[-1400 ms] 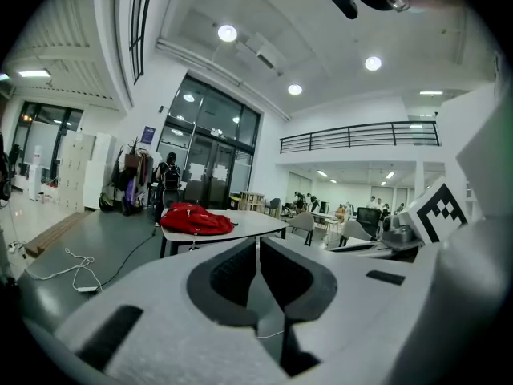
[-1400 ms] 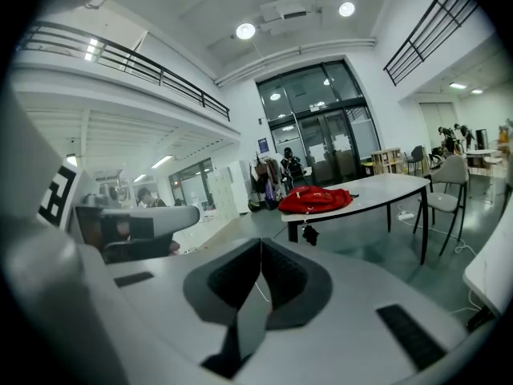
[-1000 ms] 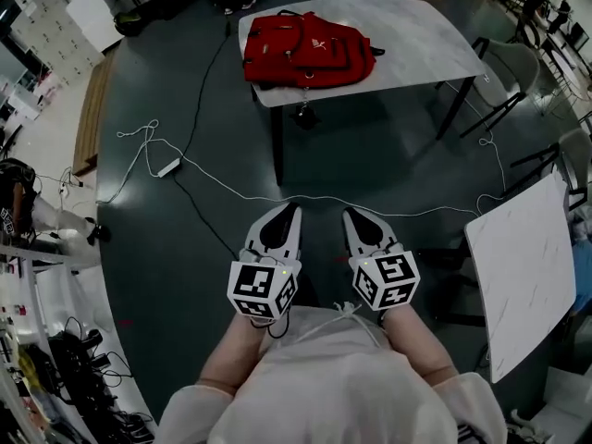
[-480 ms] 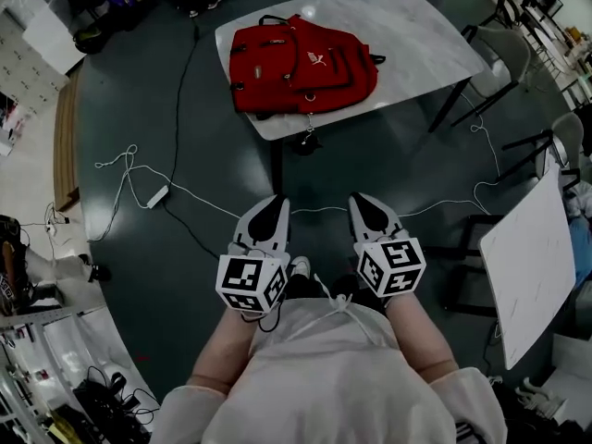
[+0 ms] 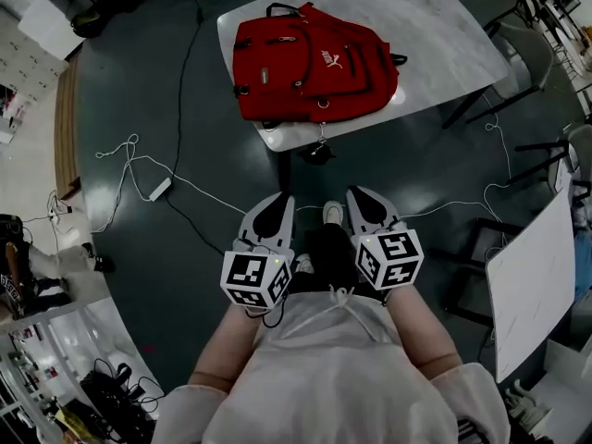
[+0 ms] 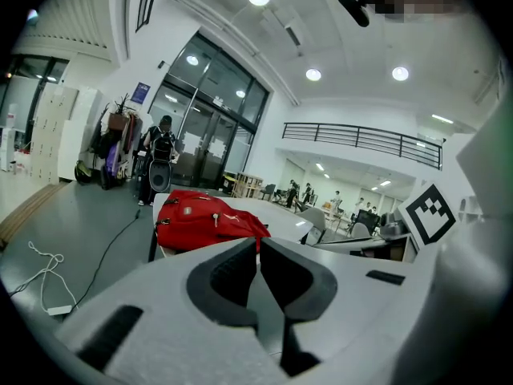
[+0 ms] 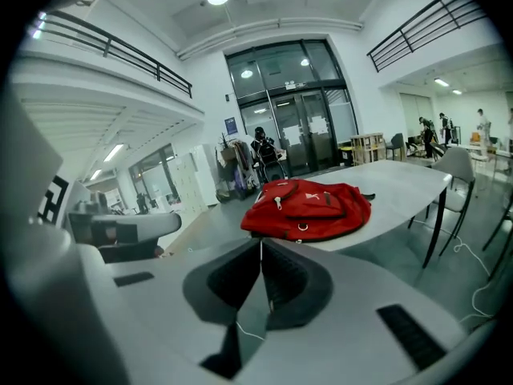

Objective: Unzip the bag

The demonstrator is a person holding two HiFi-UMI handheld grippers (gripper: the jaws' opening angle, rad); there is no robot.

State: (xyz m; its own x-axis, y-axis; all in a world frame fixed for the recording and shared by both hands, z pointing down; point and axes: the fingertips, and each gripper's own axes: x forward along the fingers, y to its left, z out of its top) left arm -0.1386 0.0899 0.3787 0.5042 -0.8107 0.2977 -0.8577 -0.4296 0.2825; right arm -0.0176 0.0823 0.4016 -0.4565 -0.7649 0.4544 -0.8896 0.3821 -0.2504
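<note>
The red bag [image 5: 314, 61] lies flat on the far counter [image 5: 444, 40], its zips seemingly closed, though they are too small to be sure. The left tongs [image 5: 280, 202] and right tongs [image 5: 359, 195] hang near the person's waist, well apart from it — both pressed together, gripping nothing.

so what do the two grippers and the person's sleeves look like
The left gripper and right gripper are white plastic shells tapering to a point, the tongs lined with black padding. Each carries a white cube printed with black square markers. A thin dark cable loops under the left one. The person wears a pale long-sleeved top.
</note>
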